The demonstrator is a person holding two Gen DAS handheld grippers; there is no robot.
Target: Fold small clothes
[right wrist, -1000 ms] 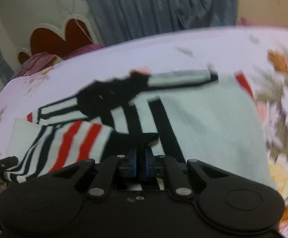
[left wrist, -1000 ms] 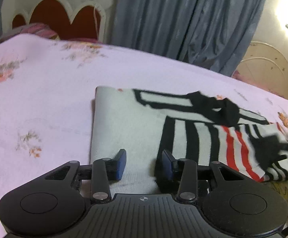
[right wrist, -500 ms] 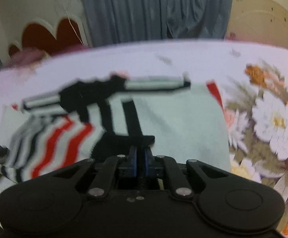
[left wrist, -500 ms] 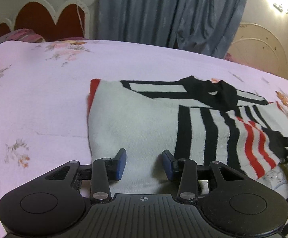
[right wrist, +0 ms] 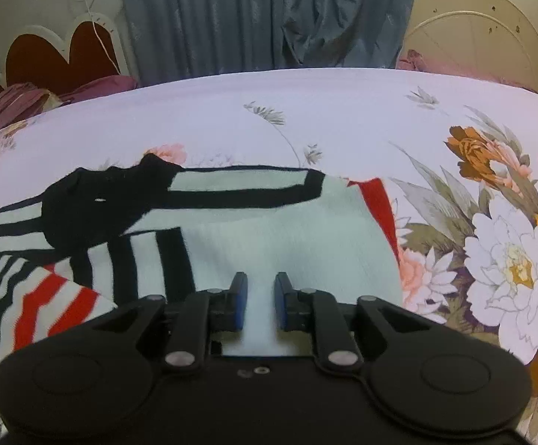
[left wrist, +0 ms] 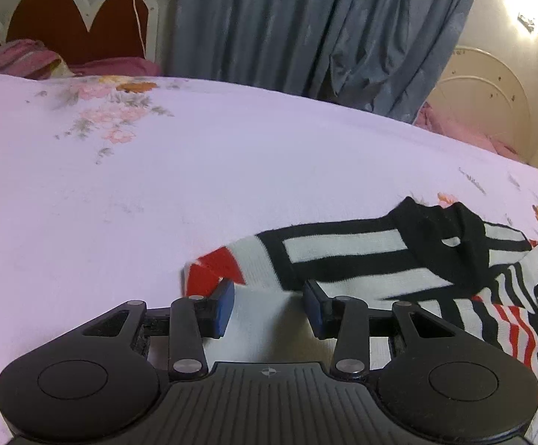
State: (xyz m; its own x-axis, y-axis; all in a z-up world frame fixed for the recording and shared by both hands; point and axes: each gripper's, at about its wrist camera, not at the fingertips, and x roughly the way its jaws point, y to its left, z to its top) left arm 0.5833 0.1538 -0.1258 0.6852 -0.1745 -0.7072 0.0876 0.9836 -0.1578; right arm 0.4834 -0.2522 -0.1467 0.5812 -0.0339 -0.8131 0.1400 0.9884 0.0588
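Bed sheet pale lilac, floral print. Grey-blue curtain at 12 o'clock. Scalloped red headboard at 10. Wall lamp lit at 2.

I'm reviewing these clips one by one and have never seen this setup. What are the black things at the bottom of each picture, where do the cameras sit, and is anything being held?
There is no robot here. A person holds a two-finger gripper in each hand, and a wide-angle camera on each one looks forward along its fingers. The black shape at the bottom of each picture is that gripper's own body.

One picture looks out from the left gripper, the other from the right gripper. Both look down at a bed sheet printed with flowers, with grey curtains behind.

On the sheet lies a partly folded knitted top, pale with black and red stripes.

Neither gripper holds anything. The left jaws stand apart over the top's edge. The right jaws have just been opening, and the pale fabric shows in the gap without being pinched.
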